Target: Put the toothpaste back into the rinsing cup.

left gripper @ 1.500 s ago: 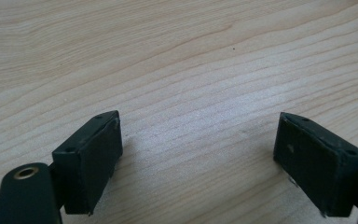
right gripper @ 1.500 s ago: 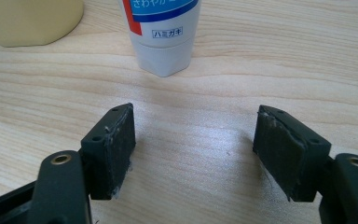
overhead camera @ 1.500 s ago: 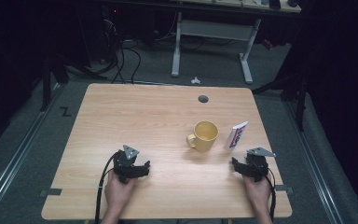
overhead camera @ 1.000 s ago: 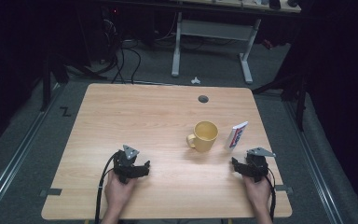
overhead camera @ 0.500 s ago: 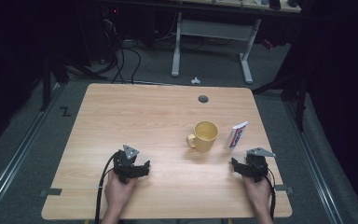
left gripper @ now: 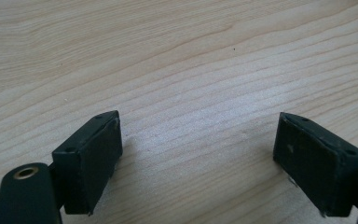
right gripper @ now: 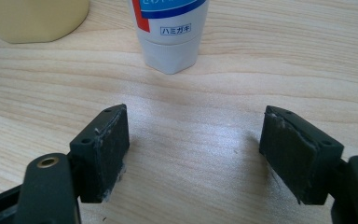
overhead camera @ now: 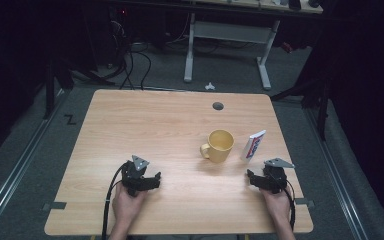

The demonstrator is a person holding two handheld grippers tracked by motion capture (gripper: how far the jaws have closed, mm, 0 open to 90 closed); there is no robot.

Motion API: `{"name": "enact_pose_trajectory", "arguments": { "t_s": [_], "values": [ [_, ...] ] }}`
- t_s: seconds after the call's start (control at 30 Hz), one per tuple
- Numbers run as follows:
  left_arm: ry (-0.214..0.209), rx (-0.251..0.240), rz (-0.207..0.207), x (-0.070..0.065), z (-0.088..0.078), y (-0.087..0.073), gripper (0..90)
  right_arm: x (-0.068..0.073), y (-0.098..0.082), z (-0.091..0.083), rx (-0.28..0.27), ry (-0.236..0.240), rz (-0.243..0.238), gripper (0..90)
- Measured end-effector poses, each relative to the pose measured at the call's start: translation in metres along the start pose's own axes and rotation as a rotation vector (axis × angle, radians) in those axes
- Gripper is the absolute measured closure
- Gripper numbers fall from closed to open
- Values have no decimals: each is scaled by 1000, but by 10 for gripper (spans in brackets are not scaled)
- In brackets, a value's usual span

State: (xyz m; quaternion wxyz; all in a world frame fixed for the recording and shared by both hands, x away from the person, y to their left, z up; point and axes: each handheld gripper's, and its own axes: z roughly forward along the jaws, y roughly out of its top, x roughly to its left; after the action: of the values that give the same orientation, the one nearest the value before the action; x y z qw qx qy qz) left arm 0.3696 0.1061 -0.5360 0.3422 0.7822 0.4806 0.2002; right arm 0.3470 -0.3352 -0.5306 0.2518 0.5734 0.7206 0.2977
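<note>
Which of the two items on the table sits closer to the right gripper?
The white toothpaste tube, just ahead of the right gripper; the yellow mug stands farther left.

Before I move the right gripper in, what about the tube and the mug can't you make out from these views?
- Toothpaste tube: the right gripper view's top edge cuts off its upper part; in the high view its print is too small to read.
- Yellow mug: the right gripper view's top edge leaves just its base; the high view's angle hides its inside.
- Right gripper: open, nothing between the jaws.

jaws: black blocks, small screw holes, brass rivet
top plate: grey, three-cornered
cable: black
forearms: no sleeves
</note>
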Motion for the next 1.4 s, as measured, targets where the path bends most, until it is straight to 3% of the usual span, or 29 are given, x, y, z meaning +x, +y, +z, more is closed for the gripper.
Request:
{"name": "enact_pose_trajectory", "arguments": {
  "t_s": [0.3,0.57,1.03,1.4],
  "values": [
    [-2,-1,1,0,0,0,157,3,0,-2,17,6,-4,239],
    [-2,-1,1,0,0,0,157,8,2,-12,-39,33,-12,274],
    [-2,-1,1,0,0,0,158,17,5,-21,-65,91,18,271],
    [-1,-1,1,0,0,0,157,16,12,-21,-75,81,35,265]
  ]
}}
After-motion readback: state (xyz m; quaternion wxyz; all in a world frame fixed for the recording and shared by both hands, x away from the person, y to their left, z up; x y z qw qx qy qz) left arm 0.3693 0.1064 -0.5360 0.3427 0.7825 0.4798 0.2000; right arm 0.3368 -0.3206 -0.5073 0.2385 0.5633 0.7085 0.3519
